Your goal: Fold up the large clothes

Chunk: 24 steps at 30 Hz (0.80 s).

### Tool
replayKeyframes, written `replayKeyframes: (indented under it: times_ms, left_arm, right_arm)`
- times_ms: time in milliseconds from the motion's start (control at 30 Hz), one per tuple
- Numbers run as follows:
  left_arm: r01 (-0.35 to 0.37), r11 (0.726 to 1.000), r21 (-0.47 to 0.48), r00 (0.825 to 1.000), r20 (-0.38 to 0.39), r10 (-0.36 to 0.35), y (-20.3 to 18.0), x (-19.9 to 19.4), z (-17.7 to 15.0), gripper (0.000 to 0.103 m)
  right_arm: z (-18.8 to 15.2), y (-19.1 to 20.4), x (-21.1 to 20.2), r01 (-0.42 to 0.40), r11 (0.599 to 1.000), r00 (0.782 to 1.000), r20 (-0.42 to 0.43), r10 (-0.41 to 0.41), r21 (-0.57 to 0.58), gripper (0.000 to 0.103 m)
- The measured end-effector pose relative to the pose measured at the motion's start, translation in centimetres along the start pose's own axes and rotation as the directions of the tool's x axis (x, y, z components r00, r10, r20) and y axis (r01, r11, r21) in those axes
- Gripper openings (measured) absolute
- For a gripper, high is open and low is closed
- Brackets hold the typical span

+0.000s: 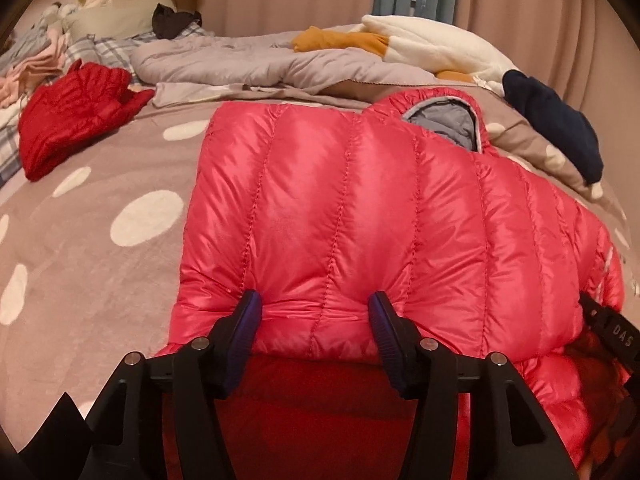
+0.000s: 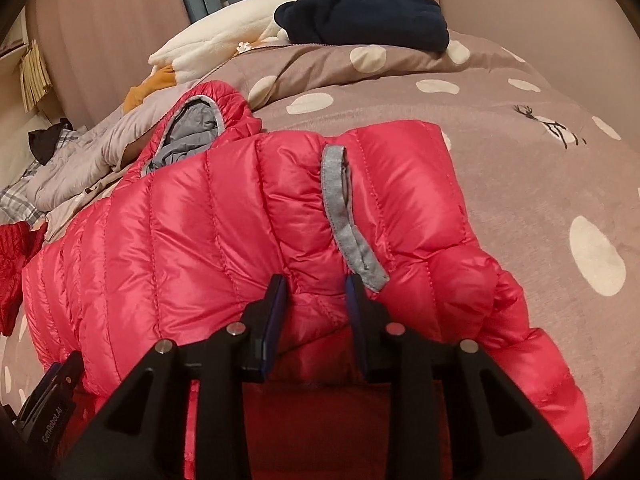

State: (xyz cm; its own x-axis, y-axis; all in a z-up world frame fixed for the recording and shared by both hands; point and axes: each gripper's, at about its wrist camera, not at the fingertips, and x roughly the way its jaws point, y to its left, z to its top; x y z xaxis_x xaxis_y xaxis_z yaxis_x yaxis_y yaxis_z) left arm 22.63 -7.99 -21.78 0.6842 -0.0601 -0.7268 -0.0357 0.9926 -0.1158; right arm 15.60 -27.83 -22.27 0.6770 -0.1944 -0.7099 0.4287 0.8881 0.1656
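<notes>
Left gripper (image 1: 314,312) jaws spread wide around the near edge of the pink down jacket (image 1: 360,208) on the bed (image 1: 100,248) | right gripper (image 2: 316,300) jaws narrower, pinching a ridge by the grey pocket trim (image 2: 340,208) | jacket partly doubled over, hood (image 1: 444,120) still out, further folds likely left.

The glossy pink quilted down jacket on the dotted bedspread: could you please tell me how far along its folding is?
Done: the glossy pink quilted down jacket lies doubled over on the dotted bedspread. In hand: the left gripper and right gripper both sit at its near edge, jaws apart around puffy fabric. Left: its grey-lined hood still sticks out, and the dark red quilted garment lies crumpled.
</notes>
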Motion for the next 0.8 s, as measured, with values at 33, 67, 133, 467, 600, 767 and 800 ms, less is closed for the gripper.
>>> replayKeyframes:
  times_ms: [33, 67, 133, 467, 600, 767, 800]
  left_arm:
    - [0.006, 1.0, -0.003, 1.0, 0.0, -0.006, 0.1, 0.0, 0.0, 0.056]
    - [0.008, 1.0, -0.004, 1.0, -0.001, -0.008, 0.1, 0.1, 0.1, 0.056]
    - [0.007, 1.0, -0.003, 1.0, 0.0, -0.007, 0.1, 0.1, 0.1, 0.058]
    - [0.028, 0.999, -0.027, 1.0, 0.005, -0.028, 0.3, -0.5, 0.1, 0.063]
    - [0.034, 0.994, -0.101, 0.999, 0.03, -0.031, 1.4, -2.1, 0.1, 0.064]
    - [0.007, 0.958, -0.287, 0.995, 0.094, 0.021, 4.1, -5.5, 0.3, 0.065]
    - [0.018, 0.947, -0.32, 0.994, 0.108, 0.017, 4.9, -6.0, 0.3, 0.069]
  right_arm:
    - [0.0, 0.0, 0.0, 0.003, 1.0, 1.0, 0.0, -0.003, -0.001, 0.03]
    - [0.0, 0.1, 0.0, 0.005, 1.0, 1.0, 0.002, -0.005, -0.006, 0.031]
    - [-0.1, 0.5, 0.0, 0.017, 1.0, 1.0, 0.004, -0.017, -0.018, 0.031]
    - [-0.1, 0.5, -0.3, -0.023, 1.0, 1.0, 0.007, 0.023, 0.003, 0.037]
    - [0.0, 0.2, -0.2, -0.059, 0.998, 0.998, 0.012, 0.059, 0.01, 0.044]
    - [-0.1, 0.4, -0.3, -0.089, 0.996, 0.996, 0.022, 0.089, -0.004, 0.056]
    - [-0.2, 0.4, -0.2, -0.103, 0.995, 0.994, 0.026, 0.104, -0.005, 0.057]
